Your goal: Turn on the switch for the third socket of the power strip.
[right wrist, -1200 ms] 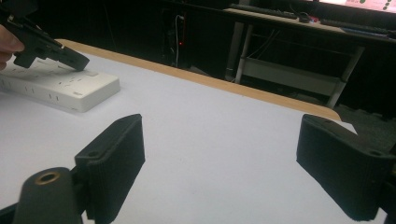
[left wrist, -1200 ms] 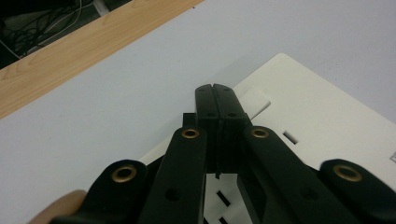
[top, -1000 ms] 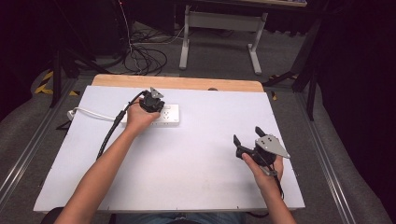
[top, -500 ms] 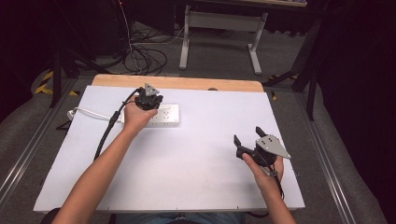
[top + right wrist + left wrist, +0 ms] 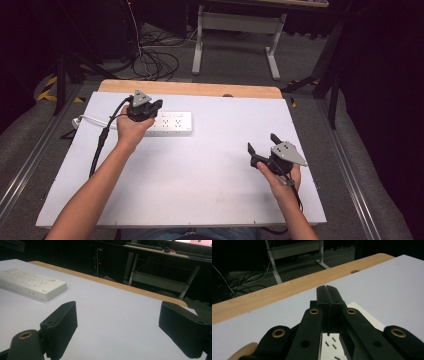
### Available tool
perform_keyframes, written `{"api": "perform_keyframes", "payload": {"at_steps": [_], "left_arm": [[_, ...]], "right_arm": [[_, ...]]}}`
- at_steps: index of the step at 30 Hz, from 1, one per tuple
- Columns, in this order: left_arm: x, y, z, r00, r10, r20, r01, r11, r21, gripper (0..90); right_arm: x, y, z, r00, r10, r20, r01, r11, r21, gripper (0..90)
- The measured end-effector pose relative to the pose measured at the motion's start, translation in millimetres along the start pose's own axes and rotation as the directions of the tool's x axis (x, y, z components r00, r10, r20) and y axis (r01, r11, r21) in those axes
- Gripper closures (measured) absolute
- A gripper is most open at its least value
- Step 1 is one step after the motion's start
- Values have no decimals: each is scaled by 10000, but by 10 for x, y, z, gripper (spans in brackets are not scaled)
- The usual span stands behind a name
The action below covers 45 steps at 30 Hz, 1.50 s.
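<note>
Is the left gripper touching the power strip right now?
Cannot tell. In the left gripper view the left gripper is shut, empty, above the power strip; in the high view it overlaps the strip's left end, no view showing contact or a gap.

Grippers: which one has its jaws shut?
The left gripper, over the white power strip; its jaws press together with nothing between. The right gripper has its jaws spread wide.

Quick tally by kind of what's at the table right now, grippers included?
Power strip, white, with its white cord: 1
Grippers: 2, the left gripper shut above the strip, the right gripper open over bare table
Total: 3
</note>
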<state>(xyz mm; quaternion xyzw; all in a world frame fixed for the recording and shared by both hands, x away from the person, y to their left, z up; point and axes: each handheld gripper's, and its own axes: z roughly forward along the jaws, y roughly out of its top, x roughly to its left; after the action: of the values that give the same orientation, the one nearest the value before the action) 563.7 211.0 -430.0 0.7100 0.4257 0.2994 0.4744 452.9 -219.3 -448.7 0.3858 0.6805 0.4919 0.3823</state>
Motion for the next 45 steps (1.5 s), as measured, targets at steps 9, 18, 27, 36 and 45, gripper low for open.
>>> {"api": "perform_keyframes", "payload": {"at_steps": [9,18,27,36,45], "left_arm": [[-39,-52,-369,9996,85,280,-67,9978,-660,894],[22,-142,-592,9996,109,267,-86,9963,-855,864],[-41,-200,-811,9993,230,279,-196,9931,-1157,826],[3,-294,-1006,10000,-59,34,62,9927,-1205,768],[48,-412,-1244,9978,-662,-63,649,9894,-1302,731]], "right_arm": [[-5,0,13,10000,66,-56,-66,10000,23,156],[5,0,27,10000,79,-5,-79,10000,25,156],[-3,2,12,10000,77,-5,-77,10000,27,156],[12,0,4,9999,41,-94,-41,10000,25,155],[8,4,-26,9999,70,-80,-71,10000,-19,156]]}}
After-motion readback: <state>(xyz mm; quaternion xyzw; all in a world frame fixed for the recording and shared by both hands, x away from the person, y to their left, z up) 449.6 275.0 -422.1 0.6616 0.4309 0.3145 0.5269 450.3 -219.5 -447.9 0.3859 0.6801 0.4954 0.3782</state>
